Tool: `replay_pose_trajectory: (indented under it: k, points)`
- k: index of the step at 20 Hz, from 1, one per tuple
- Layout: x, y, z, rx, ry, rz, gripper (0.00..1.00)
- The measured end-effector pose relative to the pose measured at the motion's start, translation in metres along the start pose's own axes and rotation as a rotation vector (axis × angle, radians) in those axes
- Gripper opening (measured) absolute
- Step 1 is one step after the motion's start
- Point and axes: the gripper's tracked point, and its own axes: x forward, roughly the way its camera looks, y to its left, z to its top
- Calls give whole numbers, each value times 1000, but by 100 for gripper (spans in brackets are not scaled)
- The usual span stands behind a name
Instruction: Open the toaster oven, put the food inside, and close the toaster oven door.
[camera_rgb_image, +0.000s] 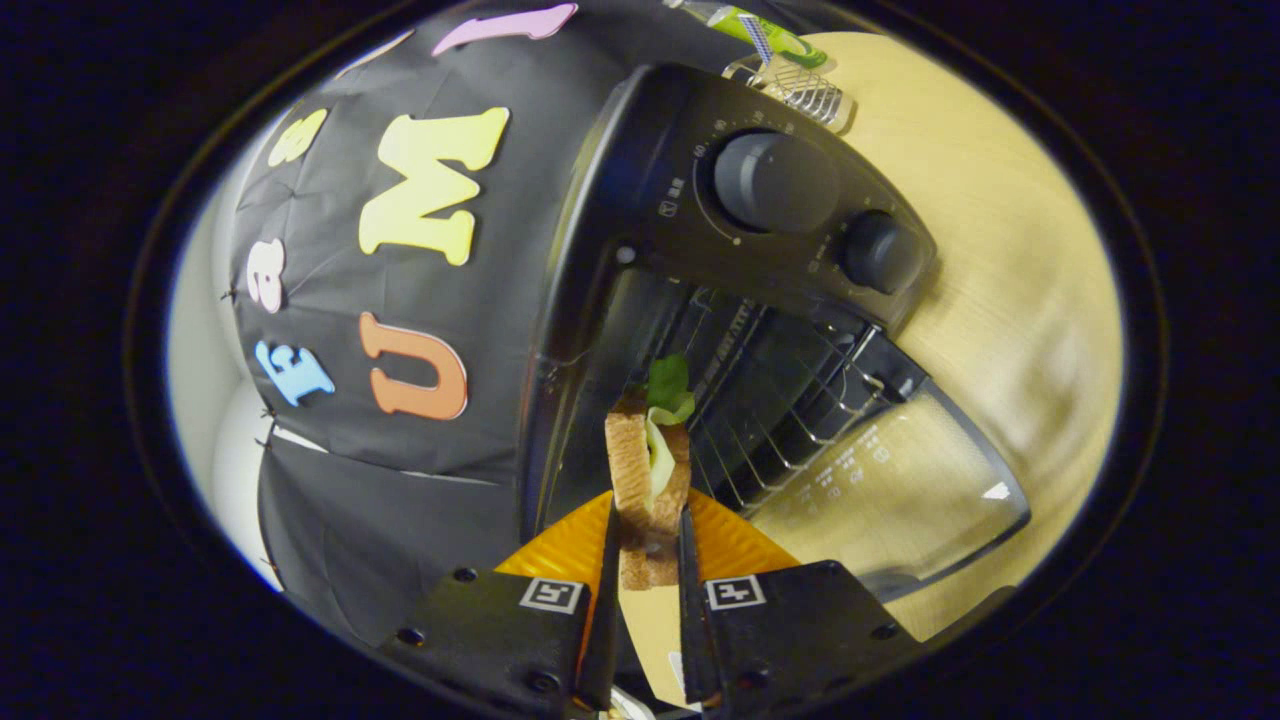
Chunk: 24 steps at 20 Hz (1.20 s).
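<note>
In the gripper view the jaws (648, 540) pinch a sandwich (650, 480) on edge, held just before the toaster oven (700, 300), whose glass door (900, 490) lies dropped open toward the bench (1000, 250), likely for sliding it onto the rack (780, 400).

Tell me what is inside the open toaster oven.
Inside the toaster oven a wire rack shows, with nothing on it. The sandwich, which the gripper is shut on, covers part of the opening, so the space behind it cannot be seen.

place: staged kitchen booth | evidence: toaster oven (760, 250) on wooden table (1000, 300), cloth backdrop (330, 480)
</note>
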Motion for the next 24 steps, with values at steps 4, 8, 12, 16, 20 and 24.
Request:
replay_pose_trajectory:
  k: [4, 8, 12, 16, 20, 24]
  points:
    - [27, -3, 14, 109, -89, 51, 31]
    - [50, -1, 20, 85, -129, 60, 32]
    - [58, -8, 20, 60, -154, 28, 43]
    - [54, -6, 16, 56, -168, 9, 61]
    - [47, -7, 15, 88, -179, -28, 68]
    - [44, -8, 2, -4, -135, -104, 74]
